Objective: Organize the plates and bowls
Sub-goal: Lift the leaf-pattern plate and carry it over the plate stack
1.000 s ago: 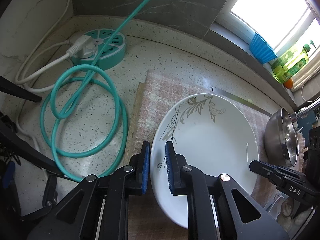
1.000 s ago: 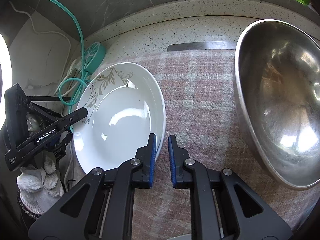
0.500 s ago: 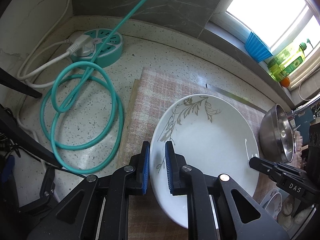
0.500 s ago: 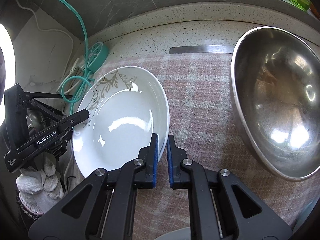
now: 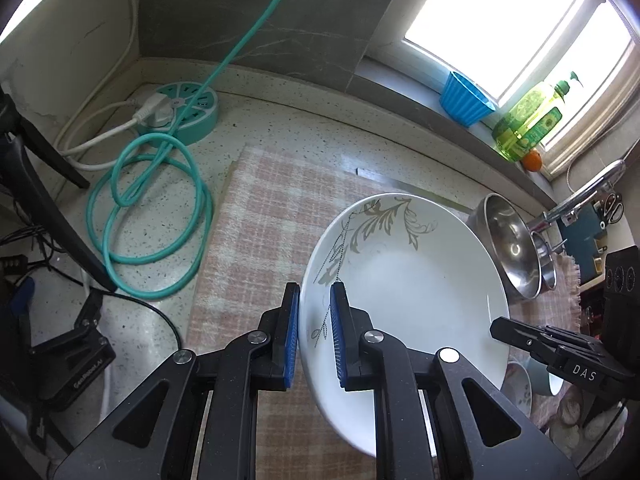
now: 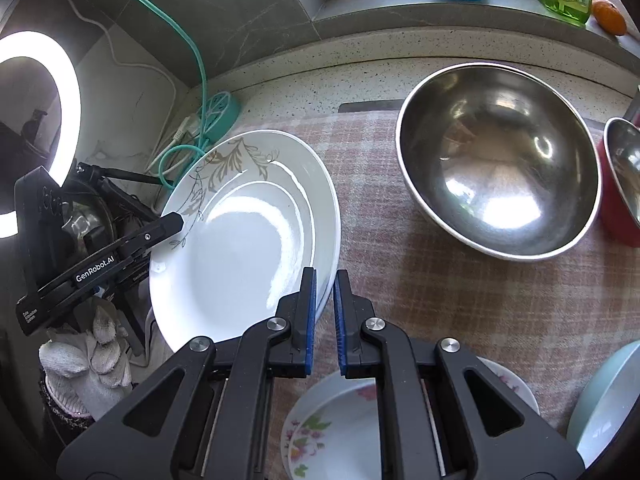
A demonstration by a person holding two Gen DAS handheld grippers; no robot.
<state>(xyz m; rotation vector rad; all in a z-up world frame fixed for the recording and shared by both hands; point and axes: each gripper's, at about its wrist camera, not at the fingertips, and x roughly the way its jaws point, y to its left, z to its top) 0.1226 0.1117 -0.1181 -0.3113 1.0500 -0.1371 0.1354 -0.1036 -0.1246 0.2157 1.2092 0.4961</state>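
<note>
A white plate with a grey leaf pattern [image 5: 416,280] is held above the checked cloth by both grippers. My left gripper [image 5: 315,320] is shut on its left rim. My right gripper [image 6: 324,304] is shut on its right rim; the plate also shows in the right wrist view [image 6: 240,240]. A large steel bowl [image 6: 496,176] stands on the cloth to the right. A smaller steel bowl sits in a red bowl [image 6: 620,196] at the far right. A flowered plate [image 6: 336,432] and a pale green bowl [image 6: 608,396] lie below my right gripper.
A pink checked cloth [image 5: 272,216] covers the counter. A teal power strip [image 5: 180,112] and coiled teal cable [image 5: 148,208] lie at the left. A blue cup [image 5: 464,98], green soap bottle [image 5: 528,124] and orange sit on the window sill. A ring light [image 6: 36,128] stands left.
Both grippers have lifted the plate up and back from the cloth, so the counter looks farther away. The flowered plate and green bowl have come into the right wrist view.
</note>
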